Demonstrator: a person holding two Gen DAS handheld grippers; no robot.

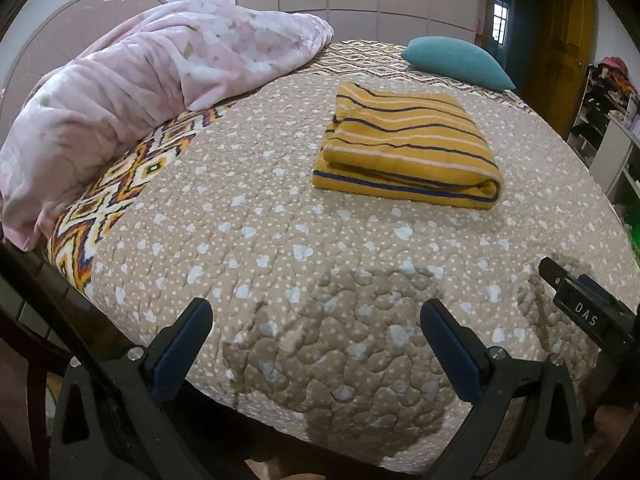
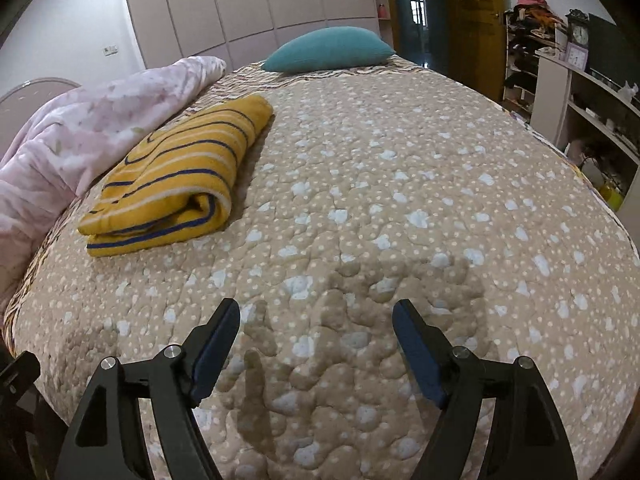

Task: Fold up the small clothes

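Ahead of my left claw [image 1: 316,320], past its tips and a little to the right, the shirt [image 1: 408,146] lies folded on the quilt [image 1: 248,248], well apart from me. My left jaws stand wide, nothing between them but quilt. Off to the left a pink blanket [image 1: 132,80] is heaped along the edge, and far ahead to the right sits a teal pillow [image 1: 456,60]. At the right edge I see part of my right claw [image 1: 580,304].

Ahead of my right claw [image 2: 316,322] and off to the left, the same shirt [image 2: 180,176] rests on the quilt [image 2: 400,200], folded edge toward me, touching neither finger. These jaws too are spread wide and empty. The blanket [image 2: 80,132] lies just beyond the shirt on the left; the pillow [image 2: 328,48] sits far ahead. Shelves [image 2: 568,92] stand to the right.
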